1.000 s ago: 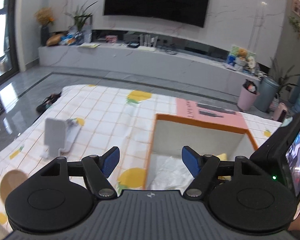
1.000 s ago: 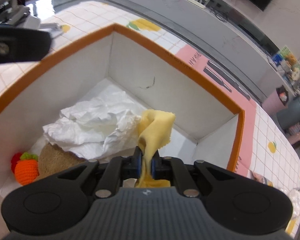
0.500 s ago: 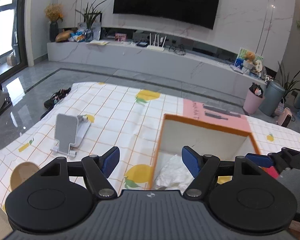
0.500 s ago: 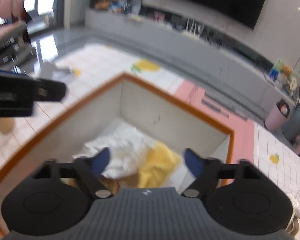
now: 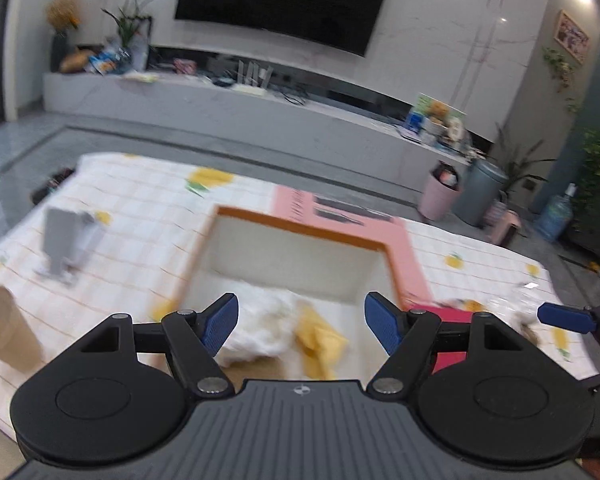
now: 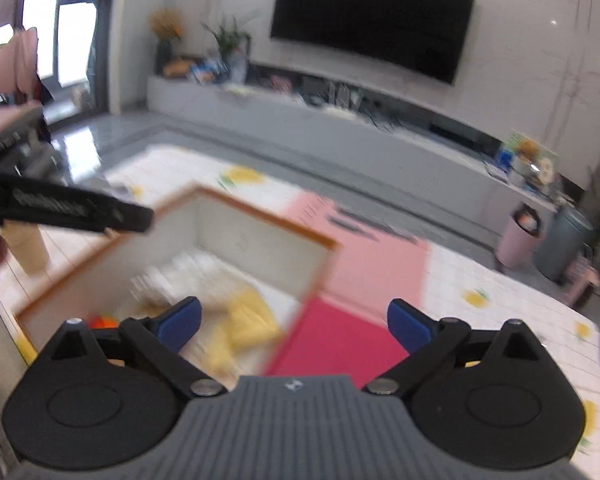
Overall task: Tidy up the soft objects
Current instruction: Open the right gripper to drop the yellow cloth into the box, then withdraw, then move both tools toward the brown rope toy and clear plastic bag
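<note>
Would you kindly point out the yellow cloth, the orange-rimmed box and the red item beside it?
yellow cloth (image 5: 318, 334), left wrist view, middle of the folded fabric.
orange-rimmed box (image 5: 300, 222), left wrist view, far orange rim.
red item (image 6: 340, 340), right wrist view, centre of its top face.

My finger pads (image 5: 219, 322): blue, on black arms
Box (image 5: 300, 222): orange rim, white walls
Cloth (image 5: 318, 334): yellow
Crumpled sheet (image 5: 260, 320): white
Tablecloth (image 5: 140, 200): white, orange grid, yellow lemons
Bin (image 5: 440, 196): pink
</note>
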### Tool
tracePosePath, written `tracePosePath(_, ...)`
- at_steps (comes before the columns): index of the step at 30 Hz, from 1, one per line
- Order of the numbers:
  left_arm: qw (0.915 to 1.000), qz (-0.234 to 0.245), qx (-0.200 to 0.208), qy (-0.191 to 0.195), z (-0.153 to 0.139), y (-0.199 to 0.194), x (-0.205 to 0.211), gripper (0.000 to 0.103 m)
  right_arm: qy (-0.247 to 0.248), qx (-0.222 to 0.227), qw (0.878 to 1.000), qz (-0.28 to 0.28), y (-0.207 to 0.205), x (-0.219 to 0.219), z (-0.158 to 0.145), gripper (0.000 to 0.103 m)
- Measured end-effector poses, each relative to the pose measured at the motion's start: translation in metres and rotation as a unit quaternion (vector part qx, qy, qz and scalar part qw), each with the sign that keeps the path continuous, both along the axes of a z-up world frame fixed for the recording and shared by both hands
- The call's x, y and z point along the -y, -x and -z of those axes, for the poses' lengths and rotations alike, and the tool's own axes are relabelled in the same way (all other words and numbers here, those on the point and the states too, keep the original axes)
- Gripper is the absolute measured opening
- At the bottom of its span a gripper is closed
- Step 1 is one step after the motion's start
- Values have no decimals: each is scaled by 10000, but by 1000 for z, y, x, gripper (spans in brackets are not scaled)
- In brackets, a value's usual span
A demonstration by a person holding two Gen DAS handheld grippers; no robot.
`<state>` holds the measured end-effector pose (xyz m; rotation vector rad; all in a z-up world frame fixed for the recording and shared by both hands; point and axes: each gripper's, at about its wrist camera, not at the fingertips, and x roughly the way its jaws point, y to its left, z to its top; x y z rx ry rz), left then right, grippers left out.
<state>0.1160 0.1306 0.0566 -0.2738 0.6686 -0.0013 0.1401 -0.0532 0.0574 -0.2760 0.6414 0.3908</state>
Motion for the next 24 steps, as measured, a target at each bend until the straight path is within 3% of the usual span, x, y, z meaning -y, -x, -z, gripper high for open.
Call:
tracePosePath(6, 9975, 641, -165, -264, 7, 15, 67, 85, -488, -294, 9954, 767, 10, 82, 8, 98)
tracePosePath(10, 9946, 951, -206, -374, 18, 24, 115, 85, -187, -179, 9937, 1092, 19, 119, 23, 98)
tracePosePath(16, 9902, 1279, 47, -556, 30, 38, 175, 85, -147, -567, 9894, 1326, 5, 163, 46, 98)
tracePosePath(20, 9840, 1728, -140, -413, 51, 37, 205, 86, -281, -909, 9840, 1508, -15, 185, 63, 98)
tracePosePath(24, 9818, 1795, -198, -593, 76, 32, 233, 86, -155, -972, 9817, 1632, -28, 200, 73, 98)
